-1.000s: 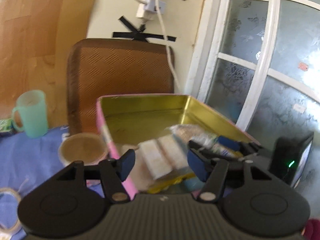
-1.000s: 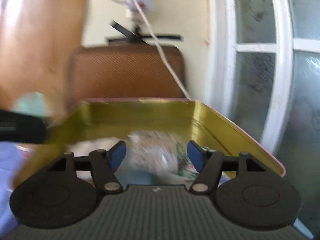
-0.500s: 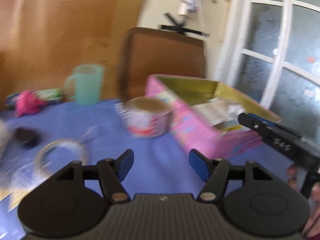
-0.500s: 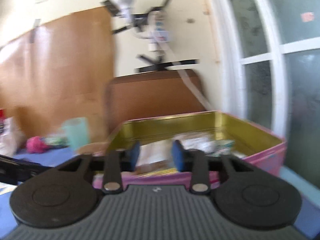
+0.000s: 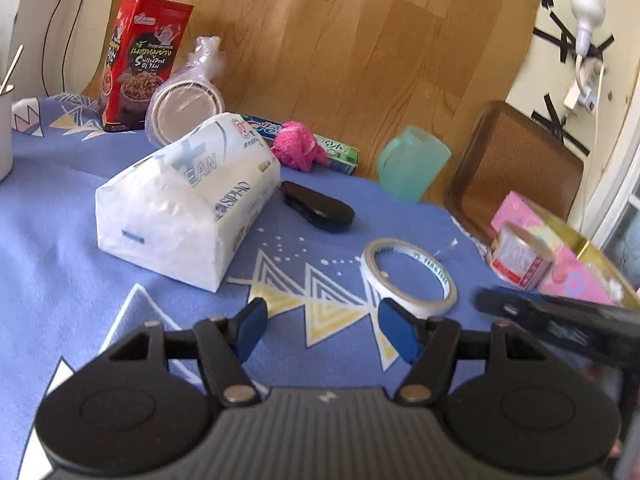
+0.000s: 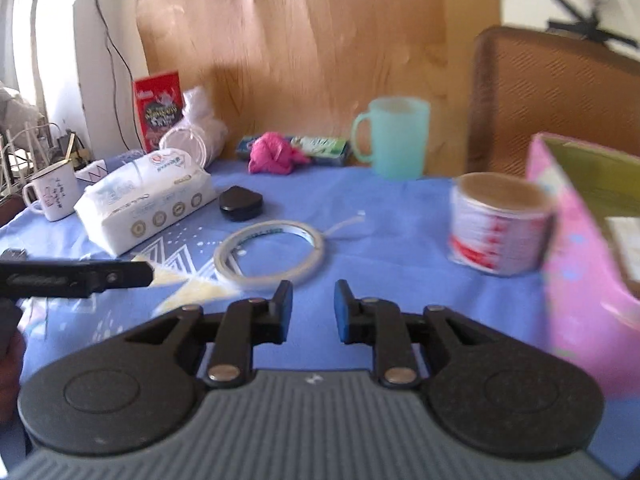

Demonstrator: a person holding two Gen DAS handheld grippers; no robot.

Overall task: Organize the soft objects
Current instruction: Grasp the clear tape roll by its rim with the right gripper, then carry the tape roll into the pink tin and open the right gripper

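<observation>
Hovering over the blue patterned tablecloth (image 5: 72, 280), the left gripper (image 5: 318, 326) has its jaws apart and empty. The white soft tissue pack (image 5: 188, 200) lies ahead to its left. The right gripper (image 6: 313, 312) looks nearly closed, holding nothing; the blurry pink metal tin (image 6: 580, 264) sits at its right.

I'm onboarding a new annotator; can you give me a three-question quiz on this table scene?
1. True or false: the left gripper holds the tissue pack.
2. What lies directly in front of the toothpaste box? A) pink cloth B) tape ring C) teal mug
3. Fill in: the black case lies between the tissue pack and the ____.

Key: 1 false; 2 A; 3 tape ring.
</observation>
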